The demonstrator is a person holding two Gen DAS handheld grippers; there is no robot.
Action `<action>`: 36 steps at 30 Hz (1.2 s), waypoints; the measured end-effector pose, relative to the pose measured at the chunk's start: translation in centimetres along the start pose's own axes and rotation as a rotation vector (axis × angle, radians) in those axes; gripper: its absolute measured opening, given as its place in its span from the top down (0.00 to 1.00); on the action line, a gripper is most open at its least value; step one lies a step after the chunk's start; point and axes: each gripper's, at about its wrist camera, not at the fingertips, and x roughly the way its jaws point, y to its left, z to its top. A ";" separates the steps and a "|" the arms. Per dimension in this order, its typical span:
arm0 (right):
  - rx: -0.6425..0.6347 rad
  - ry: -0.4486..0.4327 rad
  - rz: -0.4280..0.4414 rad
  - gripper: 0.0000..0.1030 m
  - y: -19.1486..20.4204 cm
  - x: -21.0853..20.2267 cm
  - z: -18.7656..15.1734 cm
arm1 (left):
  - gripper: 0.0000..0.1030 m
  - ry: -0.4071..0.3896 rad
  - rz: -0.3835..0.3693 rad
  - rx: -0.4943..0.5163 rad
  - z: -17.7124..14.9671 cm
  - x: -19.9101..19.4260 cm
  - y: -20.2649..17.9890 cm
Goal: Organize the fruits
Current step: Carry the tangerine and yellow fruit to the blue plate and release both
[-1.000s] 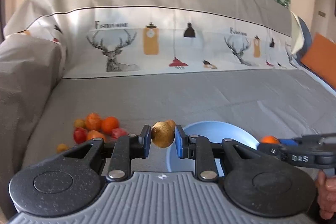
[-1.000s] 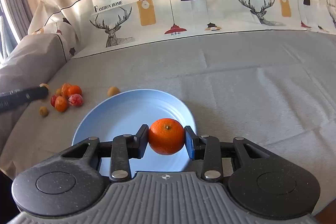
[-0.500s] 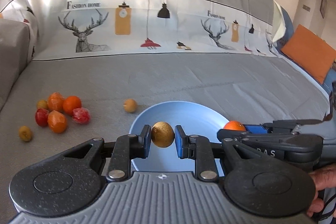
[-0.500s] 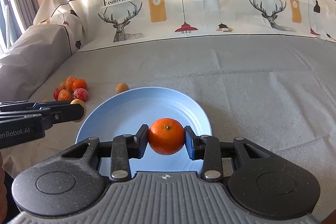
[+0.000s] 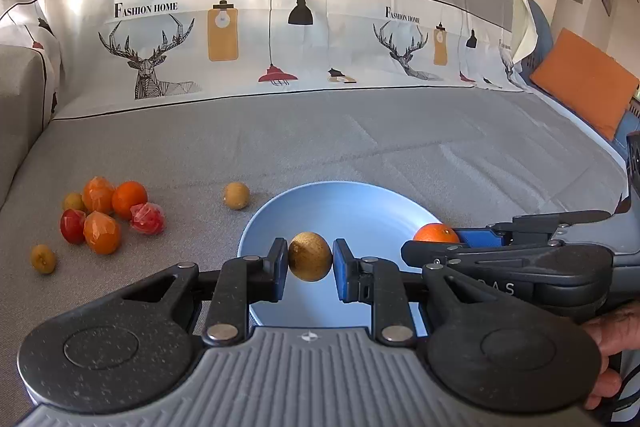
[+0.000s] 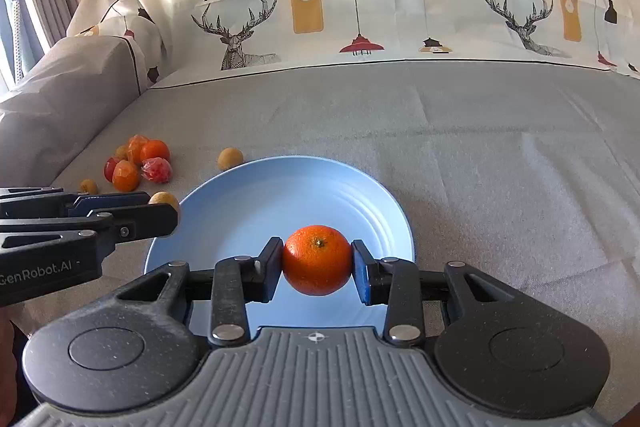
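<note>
A light blue plate (image 5: 360, 203) (image 6: 248, 211) lies on the grey sofa cover. My left gripper (image 5: 310, 262) is shut on a small brown-gold round fruit (image 5: 310, 256), held over the plate's near left rim. In the right wrist view that gripper (image 6: 164, 211) comes in from the left with the same fruit (image 6: 163, 198) at its tip. My right gripper (image 6: 317, 261) is shut on an orange (image 6: 317, 259) above the plate's near part. The left wrist view shows that orange (image 5: 435, 232) at the plate's right side.
A cluster of loose fruit (image 5: 104, 215) (image 6: 136, 163), orange, red and yellowish, lies on the cover left of the plate. One tan round fruit (image 5: 237, 195) (image 6: 230, 158) sits alone by the plate's far left rim. The sofa armrest (image 6: 60, 99) rises at left; an orange cushion (image 5: 584, 83) at far right.
The left gripper has swung right and down with its fruit, from the loose pile to over the plate's rim. The right gripper has held still with the orange.
</note>
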 end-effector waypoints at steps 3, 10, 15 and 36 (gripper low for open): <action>0.001 0.001 0.001 0.63 0.0 0.0 0.0 | 0.74 0.001 0.000 0.009 -0.1 0.1 -0.1; -0.001 -0.001 -0.001 0.63 0.3 0.0 0.0 | 0.74 -0.002 -0.002 0.014 -0.2 0.1 -0.1; -0.001 -0.001 -0.001 0.63 0.2 -0.1 0.0 | 0.74 -0.002 -0.002 0.014 -0.2 0.1 -0.2; -0.010 -0.001 0.000 0.63 0.5 -0.1 0.1 | 0.74 -0.003 -0.005 0.018 -0.3 0.2 -0.5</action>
